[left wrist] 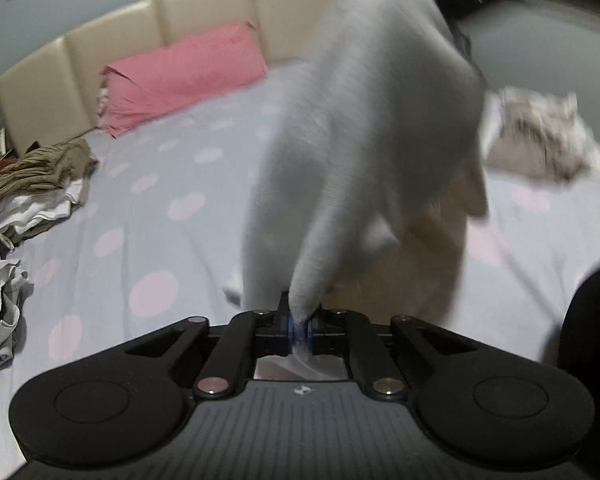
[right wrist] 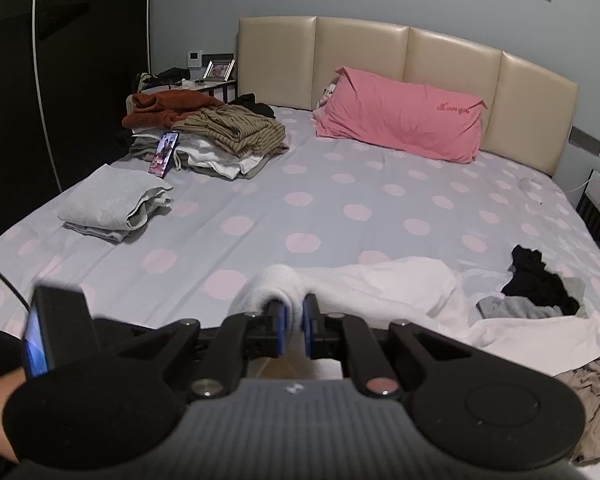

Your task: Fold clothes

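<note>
We hold a bunched fold of the soft white fleece garment [right wrist: 380, 280] between the blue pads of our right gripper [right wrist: 294, 320], its black jaws nearly together with the cloth squeezed in the narrow gap. From that pinch the fleece trails off to the right across the lilac bedsheet with pale pink dots [right wrist: 320, 208]. In our left gripper [left wrist: 299, 322] the jaws are pressed shut on a thin edge of a pale grey-white cloth [left wrist: 364, 120], which rises blurred straight ahead of the fingers and fills the middle of that view; we cannot tell whether it is the same garment. Just right of the right gripper lie a crumpled black garment [right wrist: 536, 280] and a grey one [right wrist: 512, 306]. Ahead and to its left sits a folded light grey garment [right wrist: 112, 204], and beyond that a stack of folded clothes topped by an olive striped piece [right wrist: 236, 128], with a lit phone [right wrist: 165, 152] propped against it. Farthest ahead, a long pink pillow [right wrist: 400, 120] leans on the cream padded headboard [right wrist: 380, 52].
</note>
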{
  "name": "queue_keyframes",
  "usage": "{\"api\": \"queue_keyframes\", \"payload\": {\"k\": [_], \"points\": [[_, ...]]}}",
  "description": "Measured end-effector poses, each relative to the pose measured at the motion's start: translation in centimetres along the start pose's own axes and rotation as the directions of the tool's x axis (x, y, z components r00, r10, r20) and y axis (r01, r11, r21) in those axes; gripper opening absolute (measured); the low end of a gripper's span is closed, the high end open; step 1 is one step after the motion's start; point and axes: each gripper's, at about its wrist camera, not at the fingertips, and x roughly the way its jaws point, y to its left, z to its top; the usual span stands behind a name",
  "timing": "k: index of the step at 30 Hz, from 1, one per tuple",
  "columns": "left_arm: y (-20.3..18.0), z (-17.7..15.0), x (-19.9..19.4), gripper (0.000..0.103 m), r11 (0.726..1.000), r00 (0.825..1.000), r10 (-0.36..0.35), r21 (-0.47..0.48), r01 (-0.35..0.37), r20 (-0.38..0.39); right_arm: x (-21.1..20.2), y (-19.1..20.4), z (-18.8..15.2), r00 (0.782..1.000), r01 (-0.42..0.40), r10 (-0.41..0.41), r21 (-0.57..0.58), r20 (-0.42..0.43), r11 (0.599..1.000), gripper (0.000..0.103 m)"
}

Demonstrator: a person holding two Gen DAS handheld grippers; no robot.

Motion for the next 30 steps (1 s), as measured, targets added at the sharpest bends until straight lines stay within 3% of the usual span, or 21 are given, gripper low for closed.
{"api": "queue_keyframes", "payload": {"k": [8, 13, 21, 25, 30], "points": [[8.2, 6.7, -6.5, 0.004, 0.997, 0.986, 0.033, -0.071, -0.021, 0.164, -1.6, -1.7, 1.5, 0.998, 0.036, -0.035, -0.028, 0.045, 0.999, 0.010], [8.0, 9.6, -10.0, 0.004, 0.999, 0.970, 0.027, 0.022, -0.034, 0.242, -3.4, -2.0, 4.3, 0.992, 0.027, -0.020, -0.052, 0.124, 0.998, 0.010], [9.8, 15.0, -15.6, 0.004, 0.997, 0.928, 0.045, 0.047, -0.067, 0.370, -7.3, -2.4, 9.5, 0.965, 0.081, -0.039, -0.155, 0.261, 0.984, 0.010], [9.7, 18.2, -19.1, 0.004, 0.990, 0.895, 0.052, 0.097, -0.106, 0.442, -10.1, -2.4, 12.5, 0.936, 0.118, -0.042, -0.199, 0.349, 0.973, 0.010], [9.1, 20.3, -24.0, 0.004, 0.983, 0.843, 0.059, 0.115, -0.142, 0.535, -15.2, -2.2, 15.8, 0.866, 0.153, -0.021, -0.225, 0.500, 0.962, 0.010]]}}
